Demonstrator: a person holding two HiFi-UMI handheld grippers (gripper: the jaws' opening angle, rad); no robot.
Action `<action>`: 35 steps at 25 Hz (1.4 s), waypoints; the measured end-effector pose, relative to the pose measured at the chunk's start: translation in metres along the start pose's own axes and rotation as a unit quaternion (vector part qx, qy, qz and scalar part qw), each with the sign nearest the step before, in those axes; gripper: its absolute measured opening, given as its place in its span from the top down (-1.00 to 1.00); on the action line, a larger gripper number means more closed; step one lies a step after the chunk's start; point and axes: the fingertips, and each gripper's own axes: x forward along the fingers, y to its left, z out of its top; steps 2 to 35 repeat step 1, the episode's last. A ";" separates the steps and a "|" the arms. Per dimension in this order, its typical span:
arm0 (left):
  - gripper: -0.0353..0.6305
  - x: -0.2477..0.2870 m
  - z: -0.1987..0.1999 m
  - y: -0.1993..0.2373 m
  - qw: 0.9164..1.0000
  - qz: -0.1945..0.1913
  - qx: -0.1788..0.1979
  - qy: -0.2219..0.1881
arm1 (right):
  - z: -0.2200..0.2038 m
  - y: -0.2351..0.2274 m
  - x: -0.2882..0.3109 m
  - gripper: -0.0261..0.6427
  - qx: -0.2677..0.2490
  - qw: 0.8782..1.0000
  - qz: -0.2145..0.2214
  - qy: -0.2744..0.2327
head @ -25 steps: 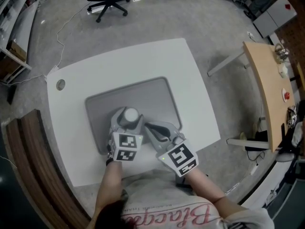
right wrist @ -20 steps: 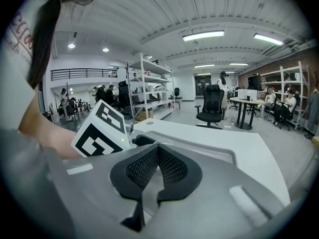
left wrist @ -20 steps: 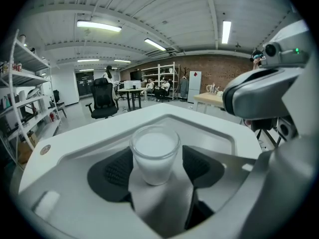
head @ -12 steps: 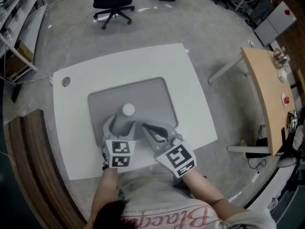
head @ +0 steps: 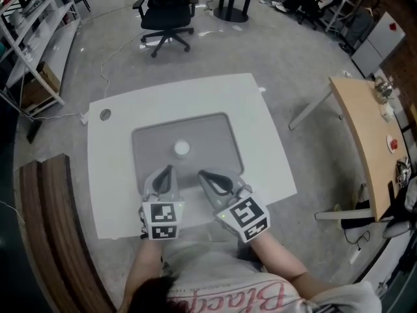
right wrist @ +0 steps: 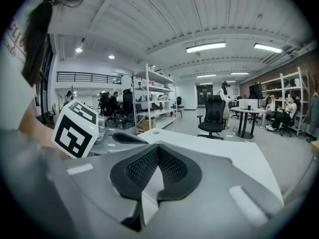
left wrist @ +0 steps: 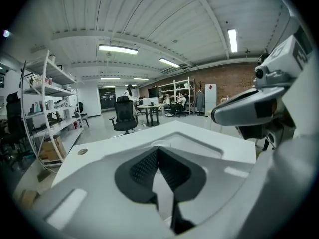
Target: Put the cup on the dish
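Note:
A small white cup (head: 181, 149) stands upright in the middle of the grey rectangular dish (head: 215, 132) on the white table (head: 260, 149). My left gripper (head: 168, 169) is at the dish's near edge, a short way from the cup, its jaws shut with nothing between them. My right gripper (head: 202, 174) lies beside it, also shut and empty. In the left gripper view the closed pads (left wrist: 144, 166) point toward the cup's rim (left wrist: 160, 143) just beyond their tips. The right gripper view shows its own pads (right wrist: 142, 168) pressed together over the table.
A black office chair (head: 168, 12) stands on the floor beyond the table. A wooden desk (head: 368, 135) is at the right, a dark wooden bench (head: 45, 227) at the left, shelving (head: 32, 18) at the far left. The table has a round grommet (head: 105, 115).
My left gripper was round the cup, opened, drew back toward the person and shut empty. The cup stays on the dish. The right gripper has barely moved.

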 end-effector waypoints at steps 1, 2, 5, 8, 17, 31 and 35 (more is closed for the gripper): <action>0.90 -0.005 0.001 -0.001 1.000 0.000 -0.001 -0.001 | 0.000 0.002 -0.002 0.95 -0.001 1.000 -0.001 -0.001; 0.90 -0.005 0.001 -0.001 1.000 0.000 -0.001 -0.001 | 0.000 0.002 -0.002 0.95 -0.001 1.000 -0.001 -0.001; 0.90 -0.005 0.001 -0.001 1.000 0.000 -0.001 -0.001 | 0.000 0.002 -0.002 0.95 -0.001 1.000 -0.001 -0.001; 0.90 -0.005 0.001 -0.001 1.000 0.000 -0.001 -0.001 | 0.000 0.002 -0.002 0.95 -0.001 1.000 -0.001 -0.001; 0.90 -0.005 0.001 -0.001 1.000 0.000 -0.001 -0.001 | 0.000 0.002 -0.002 0.95 -0.001 1.000 -0.001 -0.001; 0.90 -0.005 0.001 -0.001 1.000 0.000 -0.001 -0.001 | 0.000 0.002 -0.002 0.95 -0.001 1.000 -0.001 -0.001; 0.90 -0.005 0.001 -0.001 1.000 0.000 -0.001 -0.001 | 0.000 0.002 -0.002 0.95 -0.001 1.000 -0.001 -0.001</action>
